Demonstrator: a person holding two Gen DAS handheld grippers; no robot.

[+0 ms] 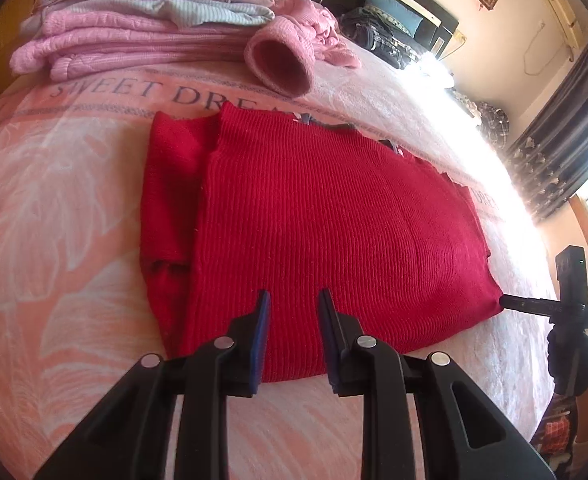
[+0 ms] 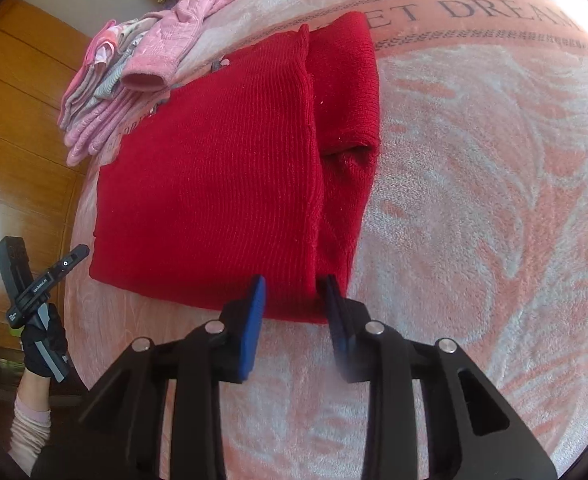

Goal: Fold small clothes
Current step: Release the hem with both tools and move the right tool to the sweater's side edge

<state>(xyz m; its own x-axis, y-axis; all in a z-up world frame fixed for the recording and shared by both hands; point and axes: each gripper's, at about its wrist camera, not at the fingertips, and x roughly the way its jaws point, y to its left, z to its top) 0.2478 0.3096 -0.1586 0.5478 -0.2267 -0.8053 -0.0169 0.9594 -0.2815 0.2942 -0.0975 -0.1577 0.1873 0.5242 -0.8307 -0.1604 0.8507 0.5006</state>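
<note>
I'm hovering both grippers, left gripper (image 1: 294, 300) and right gripper (image 2: 294, 286), jaws parted and empty, over the red sweater's (image 1: 314, 216) near hem, pink folded clothes (image 1: 133, 28) lying beyond.

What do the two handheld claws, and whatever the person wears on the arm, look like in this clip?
Both the left claw and right claw have black angular linkage arms with round silver pivot pins and flat blue pads on the fingers. In the right wrist view, the other tool's black body bears small white lettering, held by a black glove with a grey stripe above a pale pink ribbed sleeve.
</note>
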